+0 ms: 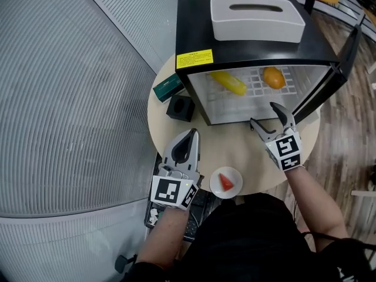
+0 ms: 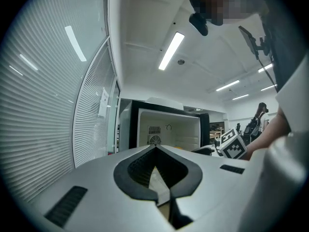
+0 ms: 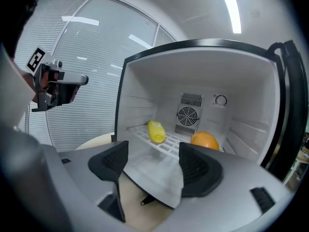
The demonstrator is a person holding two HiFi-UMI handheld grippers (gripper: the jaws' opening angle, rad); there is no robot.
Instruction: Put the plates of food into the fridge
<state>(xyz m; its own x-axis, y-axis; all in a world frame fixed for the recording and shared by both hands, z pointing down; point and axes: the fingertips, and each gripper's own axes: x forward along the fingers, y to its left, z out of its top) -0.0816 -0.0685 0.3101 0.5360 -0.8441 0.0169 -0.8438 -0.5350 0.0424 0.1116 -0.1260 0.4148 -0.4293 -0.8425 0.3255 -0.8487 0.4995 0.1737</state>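
Fridge [image 1: 194, 22]: door open, standing on table [image 1: 235, 148]. Plate [image 1: 216, 176] with red wedge [image 1: 226, 181]: at table's near edge, between my grippers. Judged stiff, light, slick; wedge may slide. Take rim, keep level. My left gripper [image 1: 191, 135] pressed together; my right gripper [image 1: 263, 114] spread, empty.

A white box [image 1: 257, 17] with a slot in its lid, perhaps a tissue holder, sits high in the head view. On the round beige surface [image 1: 235, 148], a green carton [image 1: 168, 87] lies just beside a small black open-topped cube [image 1: 180, 107].
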